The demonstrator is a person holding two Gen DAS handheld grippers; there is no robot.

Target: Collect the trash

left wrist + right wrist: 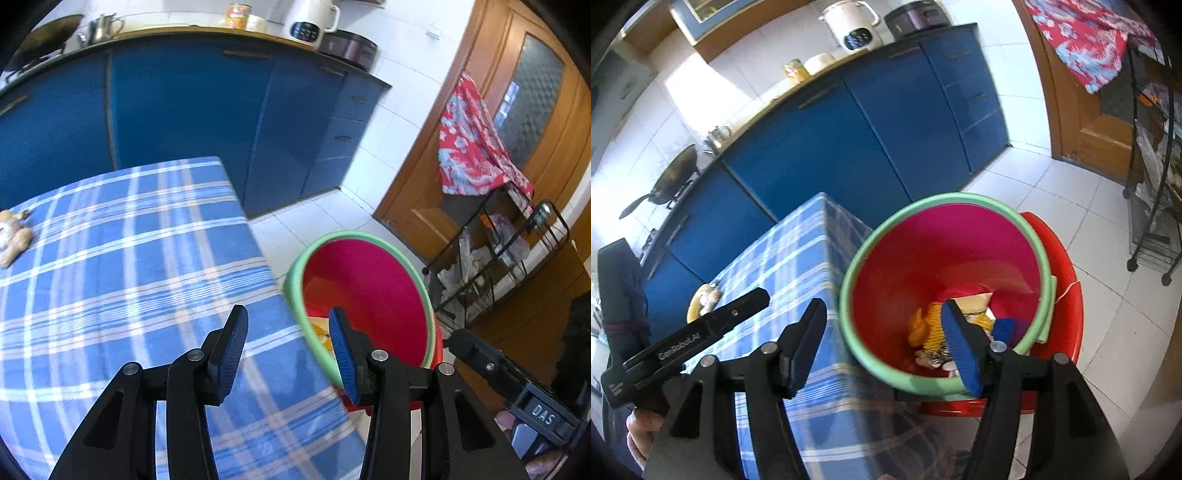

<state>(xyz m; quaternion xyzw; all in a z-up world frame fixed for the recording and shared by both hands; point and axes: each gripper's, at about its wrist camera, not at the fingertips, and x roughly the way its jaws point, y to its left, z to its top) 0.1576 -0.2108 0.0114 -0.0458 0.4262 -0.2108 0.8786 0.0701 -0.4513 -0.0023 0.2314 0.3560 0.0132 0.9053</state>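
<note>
A red bin with a green rim (849, 280) stands on the floor beside the table; it also shows in the left wrist view (295, 280). Inside it lie a yellow wrapper (929, 325), a pale packet (975, 301) and a blue scrap (1006, 328). My right gripper (882, 317) is open and empty, straddling the bin's near rim. My left gripper (288, 325) is open and empty over the table's right edge. Brown and white scraps (13, 236) lie at the table's far left, seen in the right wrist view on a yellow plate (705, 297).
The table has a blue plaid cloth (129, 266). Blue kitchen cabinets (184, 103) stand behind it. A red stool (1067, 295) is under the bin. A black wire rack (498, 258) and a wooden door (535, 92) are to the right.
</note>
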